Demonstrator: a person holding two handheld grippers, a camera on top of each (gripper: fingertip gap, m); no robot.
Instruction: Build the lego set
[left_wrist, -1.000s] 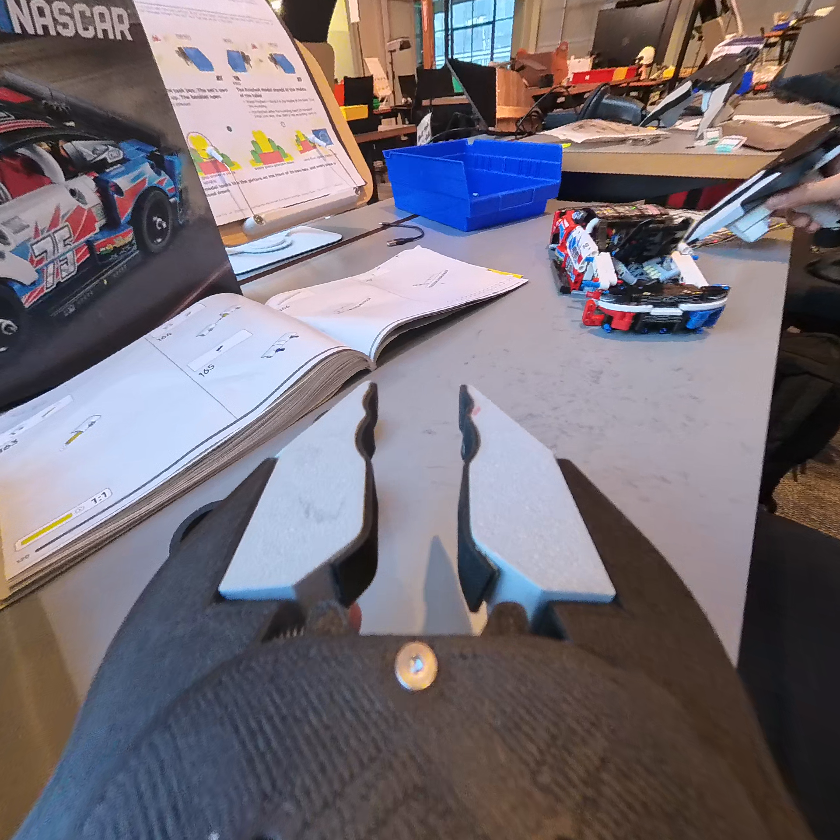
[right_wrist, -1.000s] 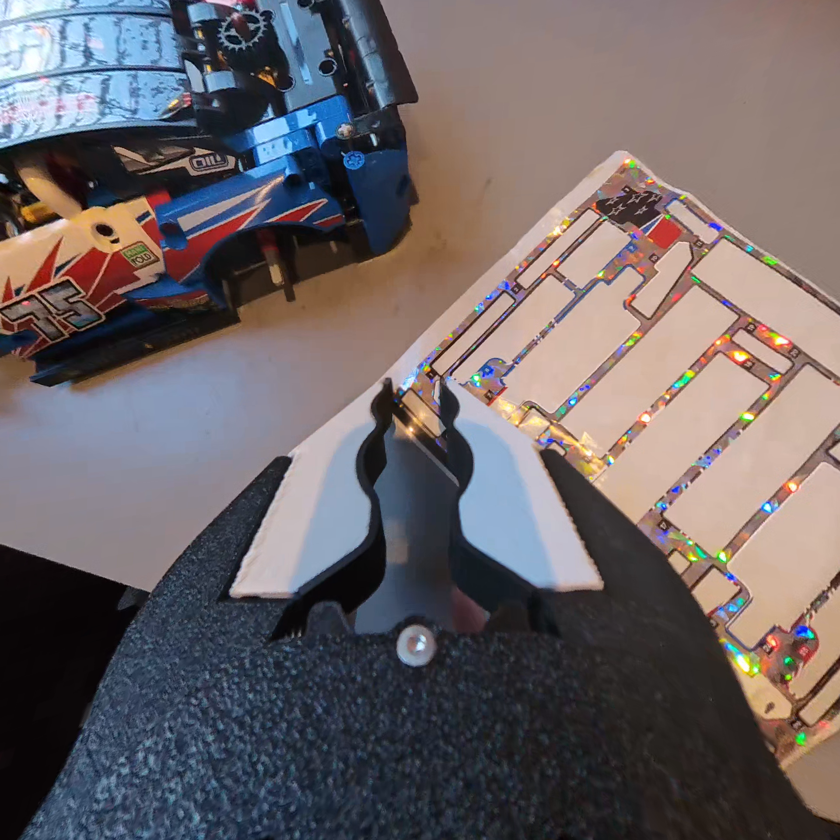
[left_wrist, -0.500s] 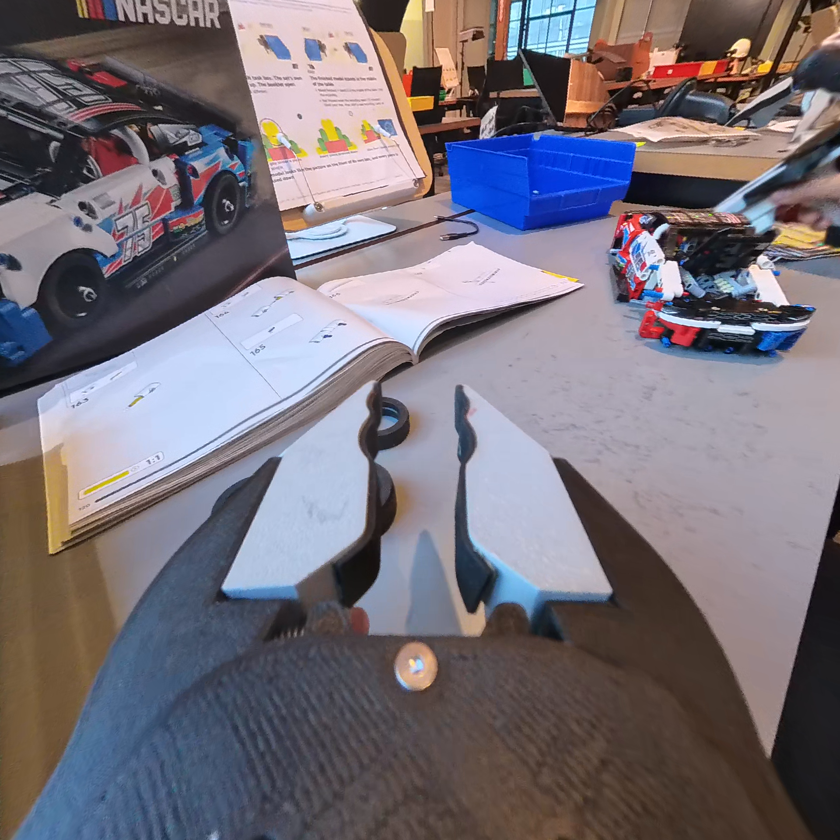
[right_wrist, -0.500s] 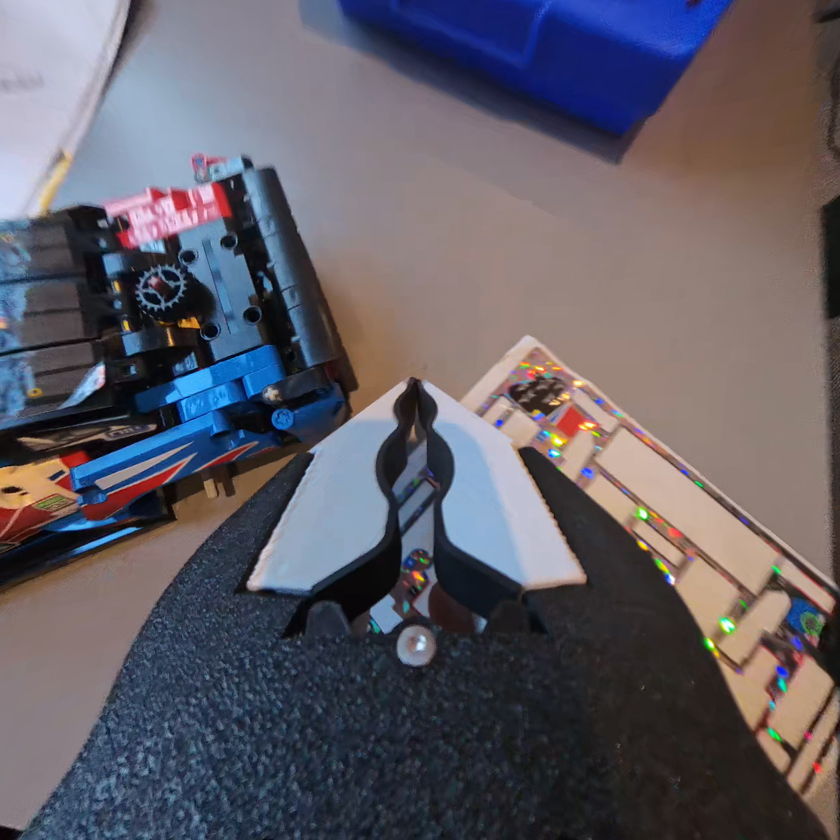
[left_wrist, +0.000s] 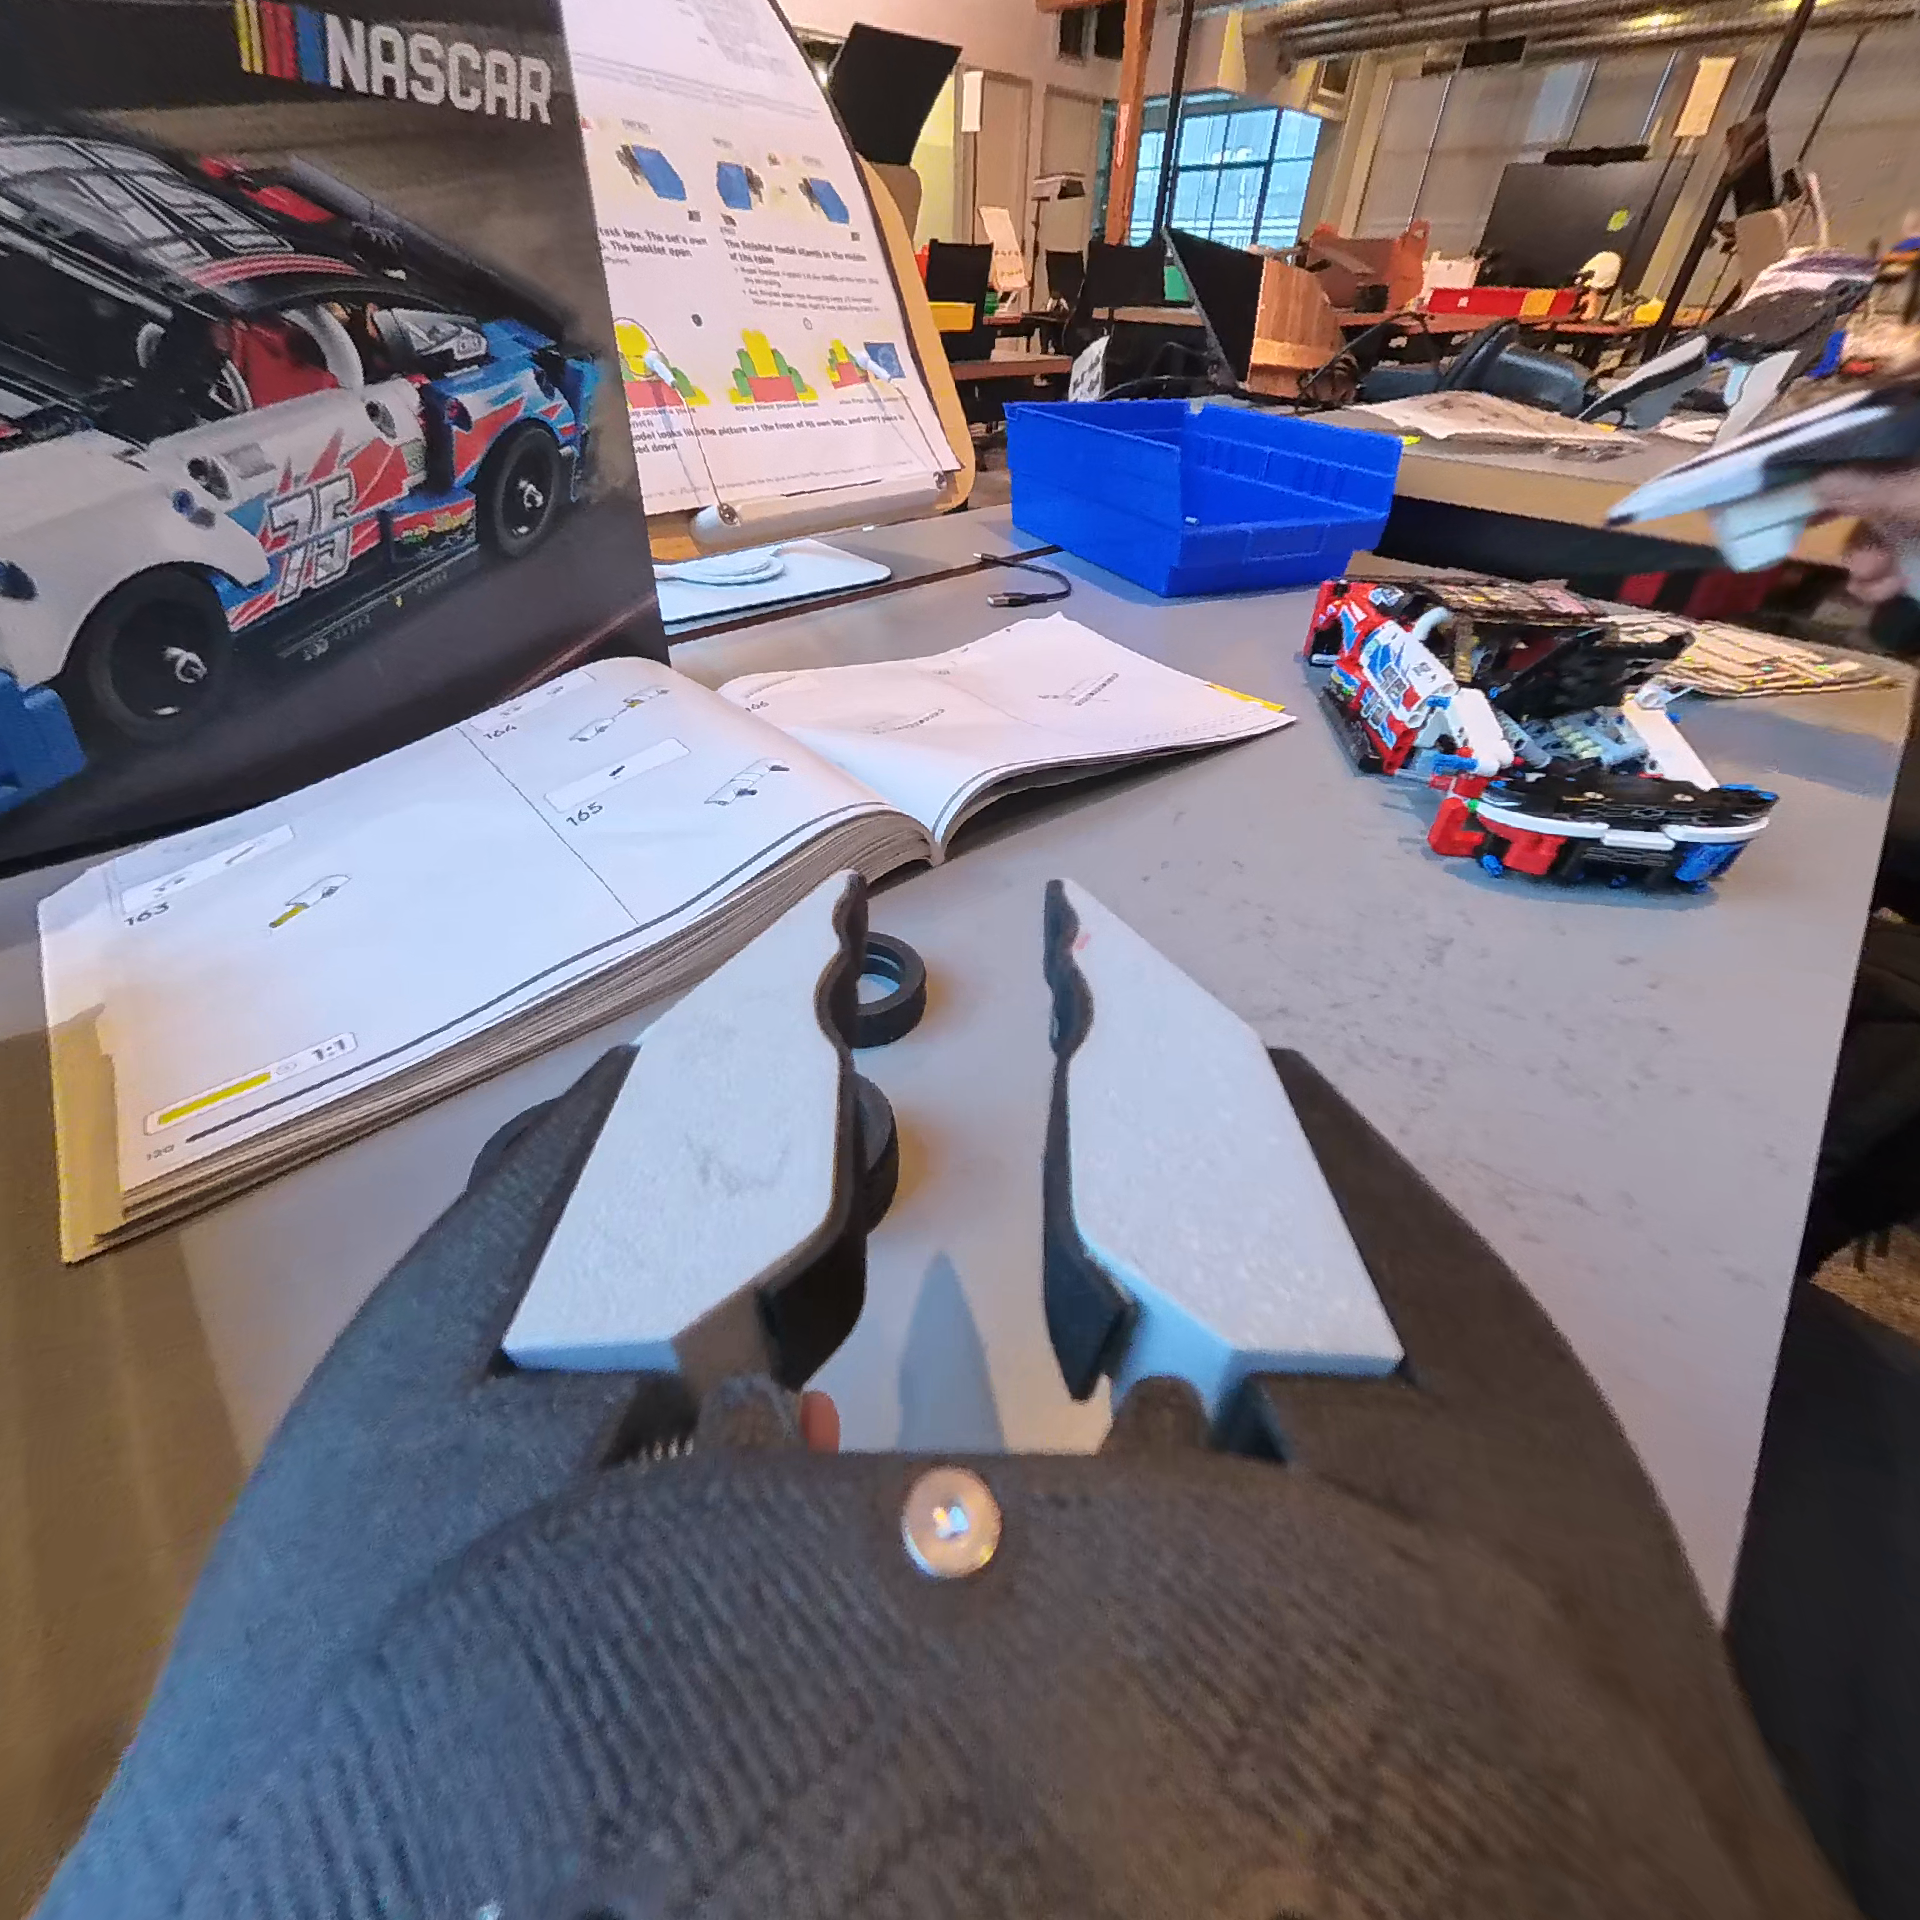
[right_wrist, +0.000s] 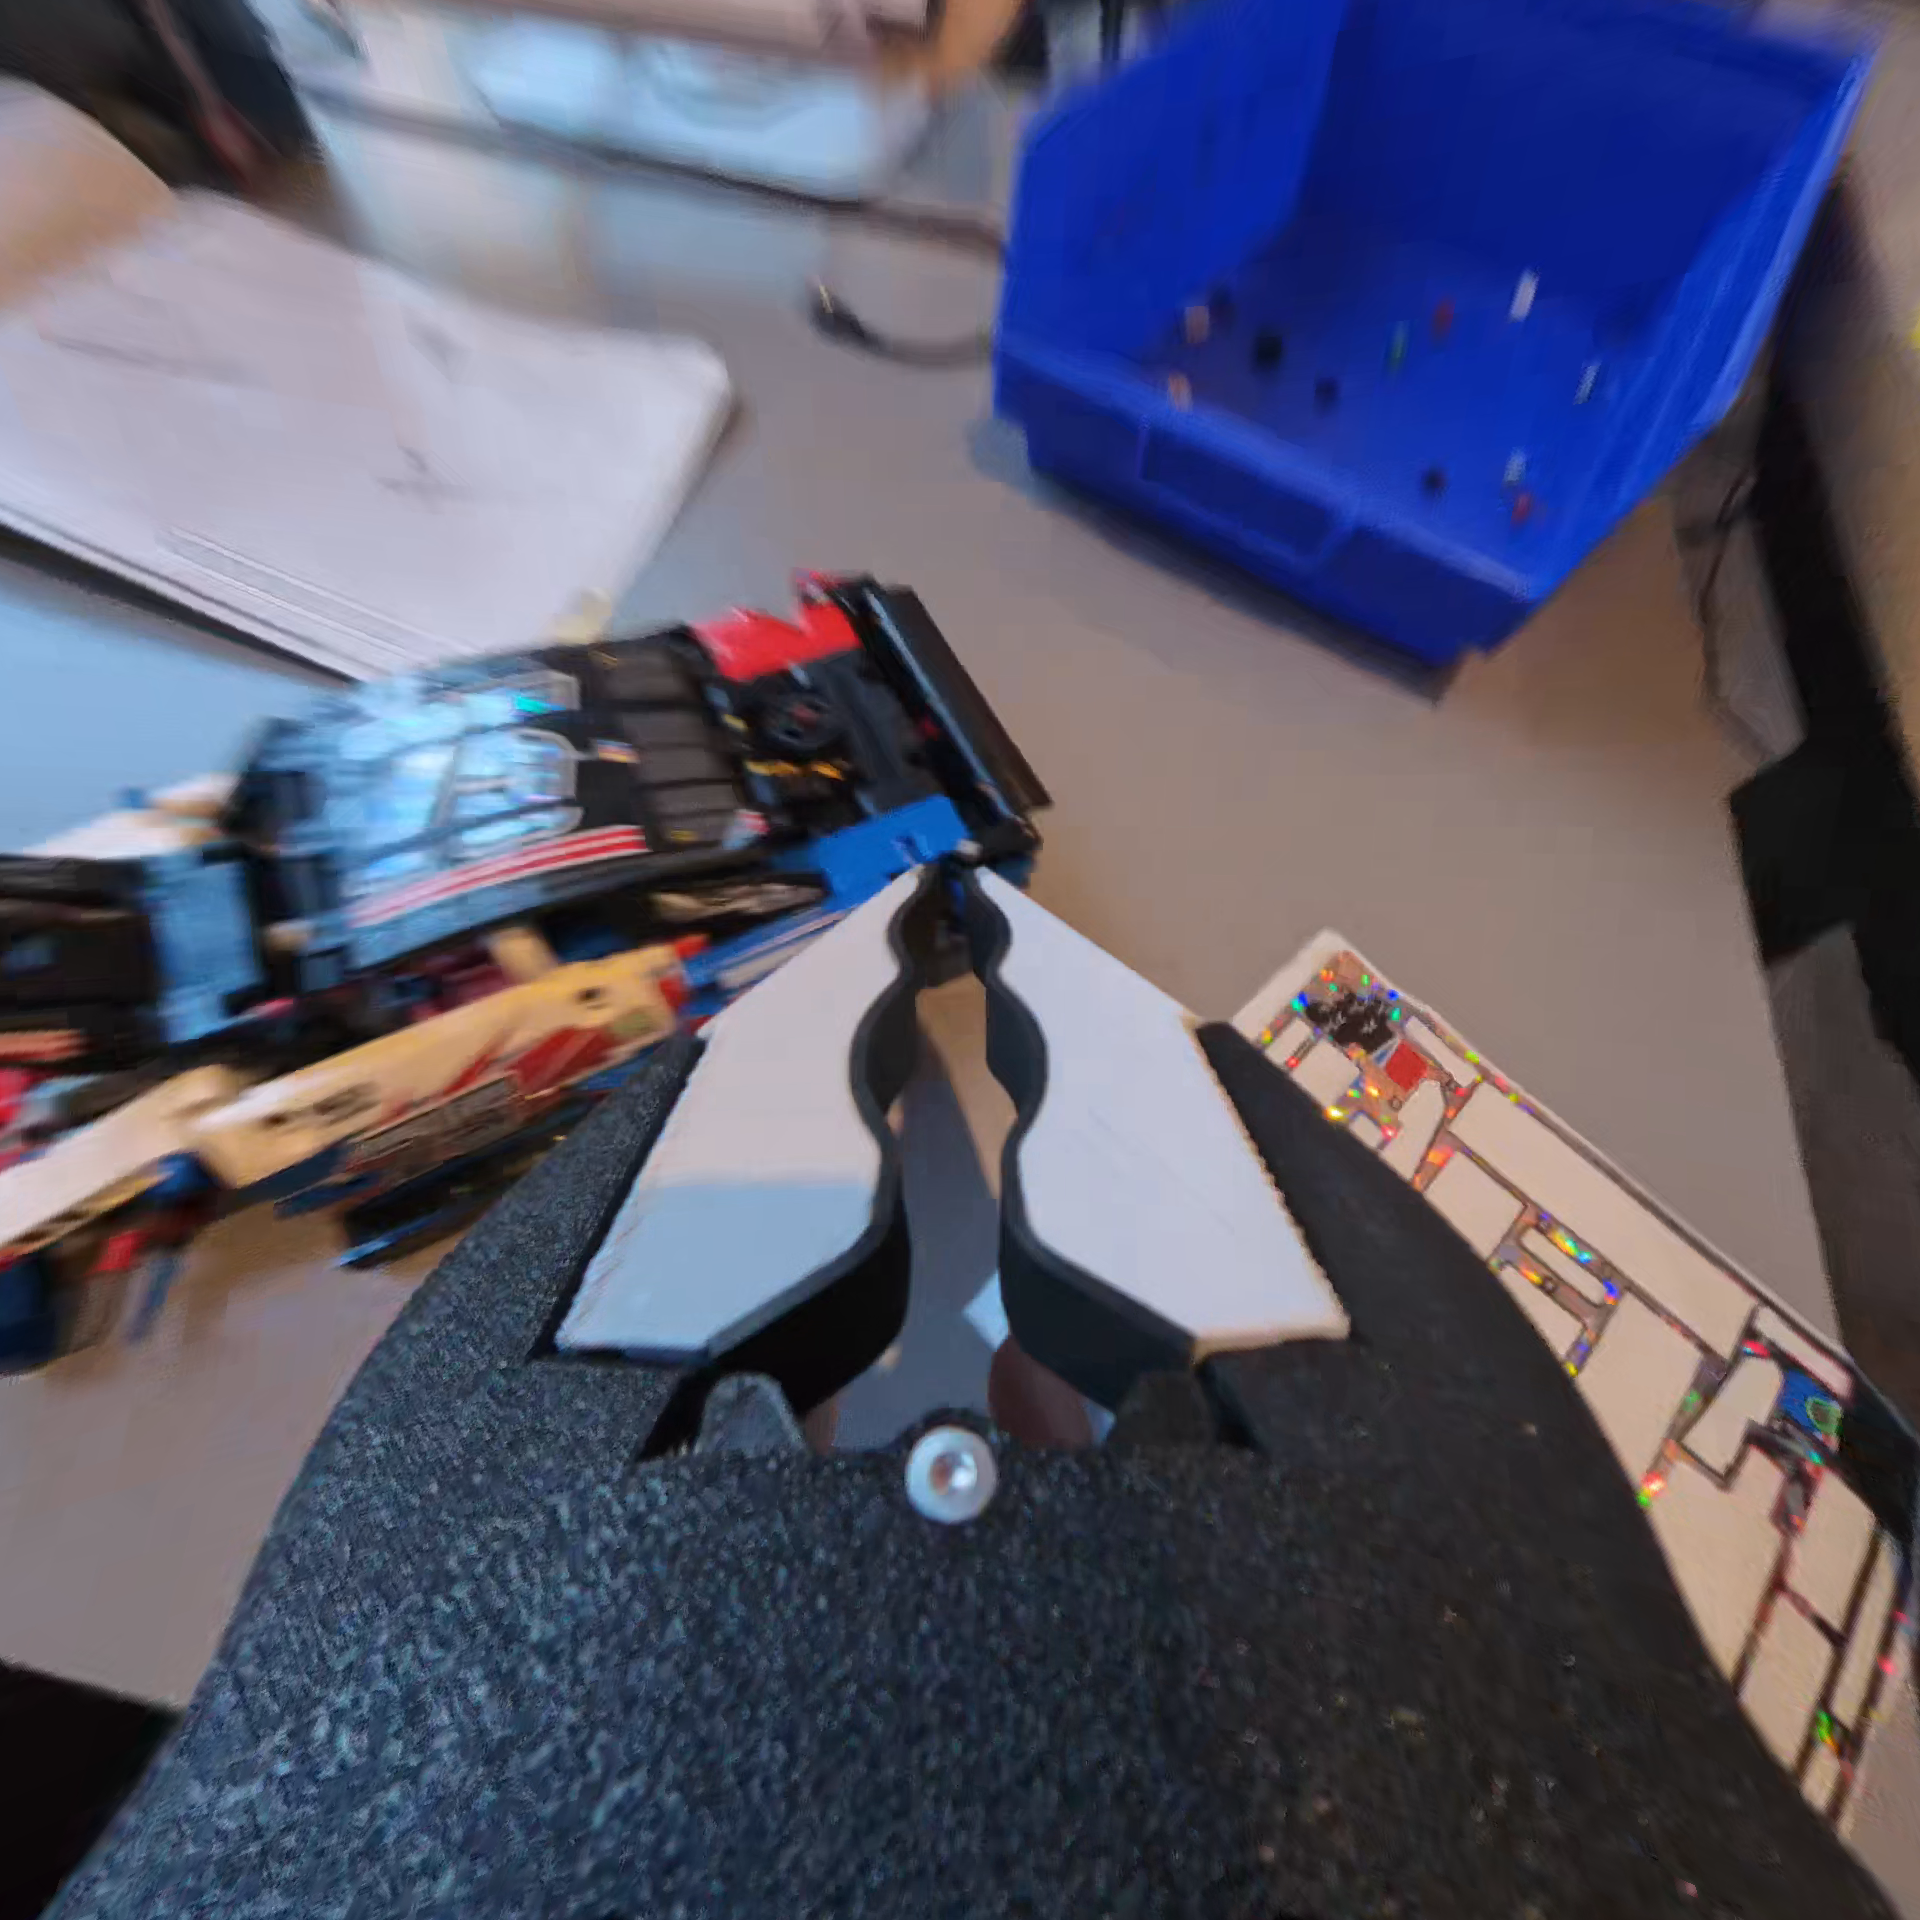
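Left wrist view: the left gripper (left_wrist: 951, 904) hovers low over the grey table (left_wrist: 1299, 1039) with its jaws wide apart and nothing between them. A black rubber tyre (left_wrist: 883, 987) lies flat on the table just past the left finger, and a second black tyre (left_wrist: 878, 1143) shows partly behind that finger. Left of the tyres lies the open instruction booklet (left_wrist: 499, 894), with the set's box (left_wrist: 281, 395) standing behind it. To the right of the booklet, well apart from the tyres, the partly built lego car (left_wrist: 1507, 727) rests on the table. A blue bin (left_wrist: 1195, 488) sits behind the booklet's far page. The right gripper (left_wrist: 1766, 468) is held in the air above and beyond the car.

Right wrist view: the picture is blurred. The right gripper (right_wrist: 943, 883) has its jaws narrowed to a slim gap, holding nothing, its tips just above the car's (right_wrist: 468, 914) blue rear corner. A holographic sticker sheet (right_wrist: 1558, 1247) lies right of the car, and the bin (right_wrist: 1434, 312) stands beyond it with a few small pieces inside.
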